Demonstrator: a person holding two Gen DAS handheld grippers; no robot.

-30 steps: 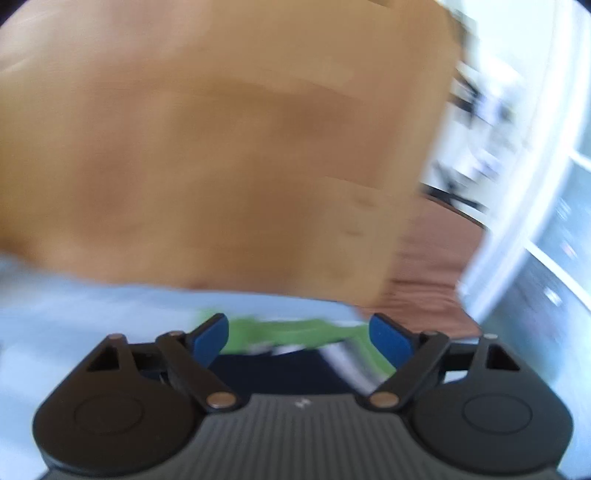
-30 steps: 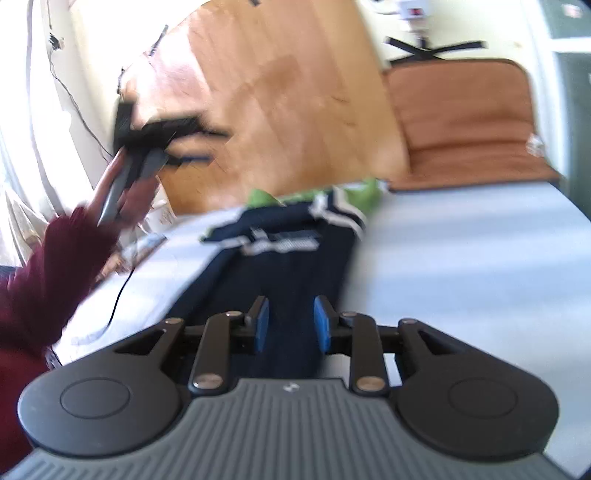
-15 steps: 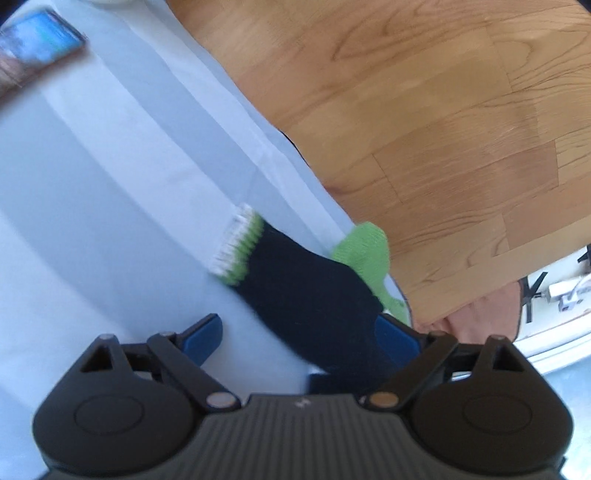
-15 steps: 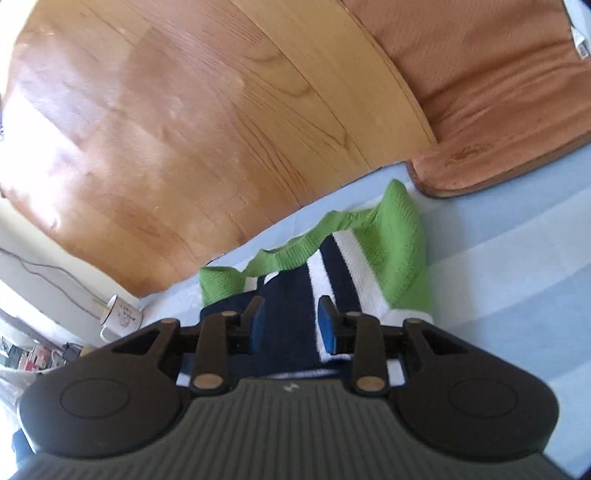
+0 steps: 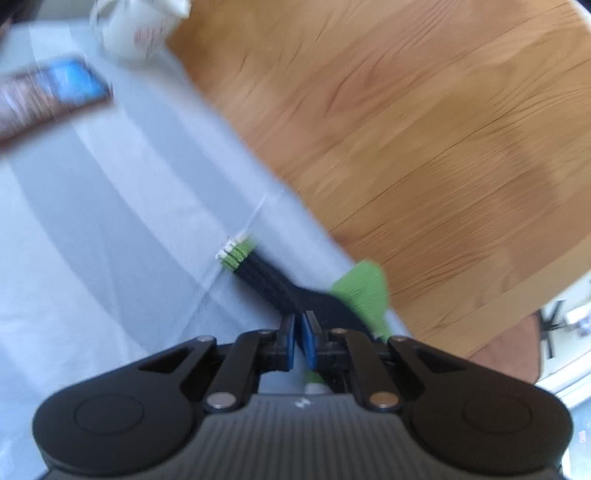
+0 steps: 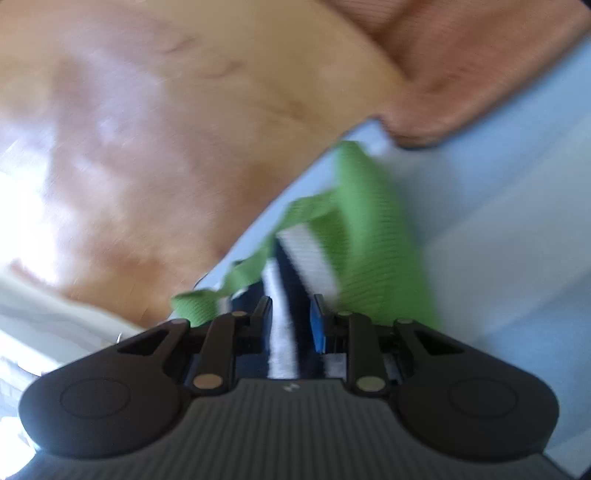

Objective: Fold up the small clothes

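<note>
Nearest to us in the left wrist view, the left gripper (image 5: 299, 330) has snapped its blue pads together on the navy knit of the small sweater (image 5: 295, 295), pinching it where a sleeve leaves the body; we see almost no gap between the pads, and the cloth bunches into them. In the right wrist view the right gripper (image 6: 291, 314) has been narrowing its jaws around the striped navy-and-white part of the same garment, with knit lying between them, though motion blur keeps us from saying whether the pads actually press on it. Just beyond, the sleeve runs out to its green and white cuff (image 5: 234, 253) on the pale blue striped cloth (image 5: 110, 240), and the green collar band (image 6: 369, 236) lies crumpled near the table's far edge, close to the wooden floor (image 5: 406, 129) below. Farther off sit a phone (image 5: 55, 92) and a white mug (image 5: 136, 33). We judge the folding barely begun: the sweater is rumpled, no neat fold shows, and both sleeves and the body remain to be laid over.
</note>
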